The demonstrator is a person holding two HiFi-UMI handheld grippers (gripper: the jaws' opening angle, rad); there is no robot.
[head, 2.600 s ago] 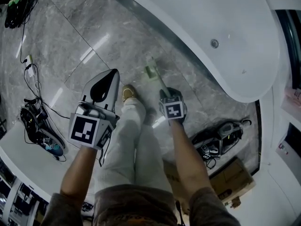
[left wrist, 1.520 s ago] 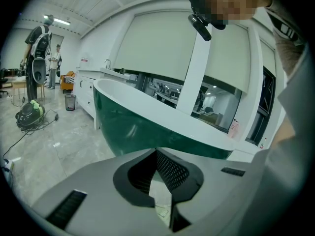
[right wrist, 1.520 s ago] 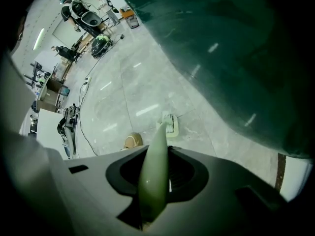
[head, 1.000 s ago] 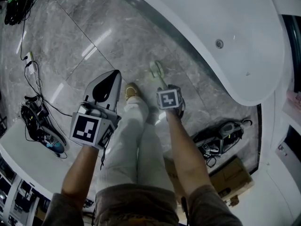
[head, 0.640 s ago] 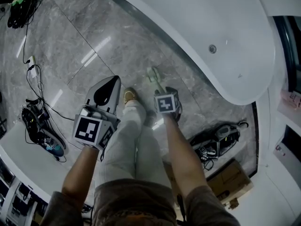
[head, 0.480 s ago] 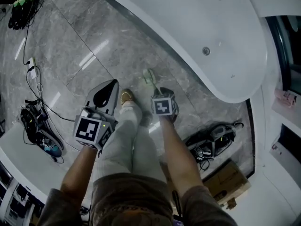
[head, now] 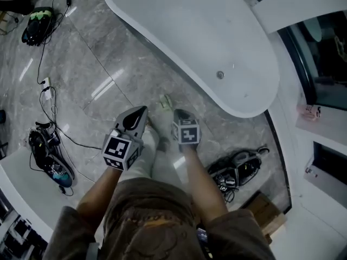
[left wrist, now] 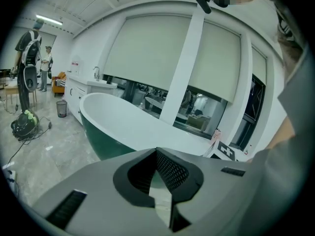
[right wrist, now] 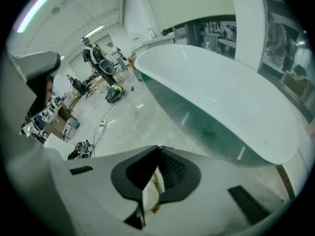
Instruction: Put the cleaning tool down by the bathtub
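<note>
BY THE TUB: A person stands over the pale cleaning tool (head: 164,102), which lies on the grey floor (head: 108,64) just beside the bathtub (head: 190,31) and close ahead of the feet. The right gripper (head: 180,116) hangs above the tool, apart from it. Its jaws have just been closing and now meet on nothing, with only a trouser leg showing through the gap behind the pads. The left gripper (head: 141,112), beside it, is likewise clenched and empty.

The put-down looks done, and what remains is to come away clean. Both grippers are best lifted straight up and away from the tub. The feet need care, because the tool lies close to them and a nudge would likely slide it across the polished stone.

By count there are one tool, one bathtub and two grippers. On the floor at right are one cardboard box (head: 264,210) and one black machine (head: 241,164), and at left one tangle of cables (head: 46,150). The left gripper view adds two bystanders (left wrist: 27,48) far off and one bin (left wrist: 61,108).
</note>
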